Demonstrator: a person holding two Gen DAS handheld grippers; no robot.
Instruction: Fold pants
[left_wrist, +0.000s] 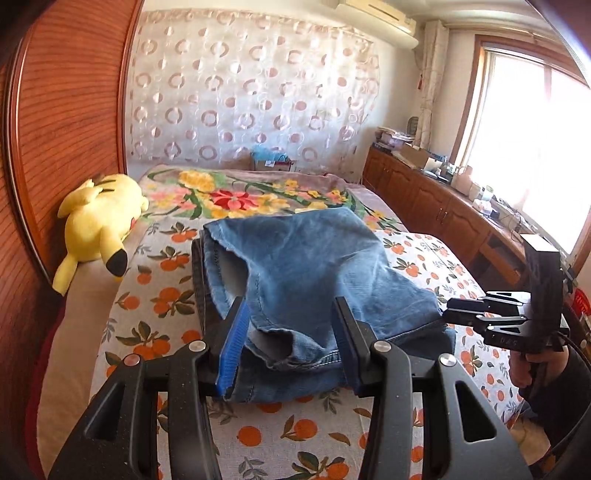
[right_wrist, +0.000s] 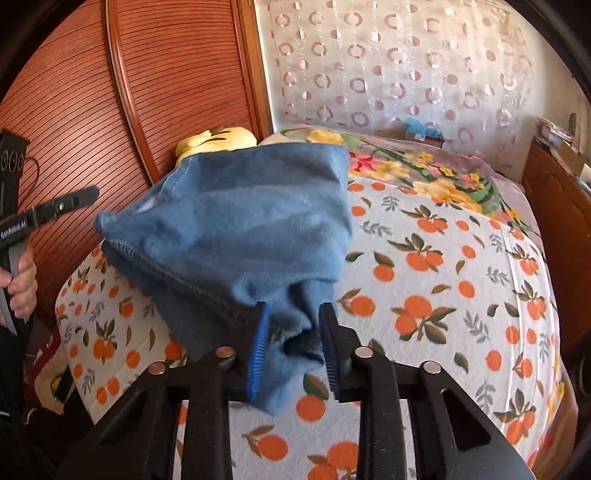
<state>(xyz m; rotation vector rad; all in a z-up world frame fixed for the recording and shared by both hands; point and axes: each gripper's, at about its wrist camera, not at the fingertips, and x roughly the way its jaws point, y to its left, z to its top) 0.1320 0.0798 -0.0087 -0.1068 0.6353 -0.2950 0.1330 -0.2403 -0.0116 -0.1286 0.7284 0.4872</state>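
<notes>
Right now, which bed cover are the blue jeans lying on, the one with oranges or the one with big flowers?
The jeans lie on the orange-print sheet, white with little oranges and leaves. The big-flower blanket is farther back, behind the jeans.

The pants (left_wrist: 306, 266) are soft blue denim cloth with stitched hems. The bedsheet (left_wrist: 155, 302) is thin matt cloth (orange fruit print). The headboard (left_wrist: 70, 96) at upper left is shiny ribbed wood. The plush toy (left_wrist: 99, 221) looks fuzzy.
</notes>
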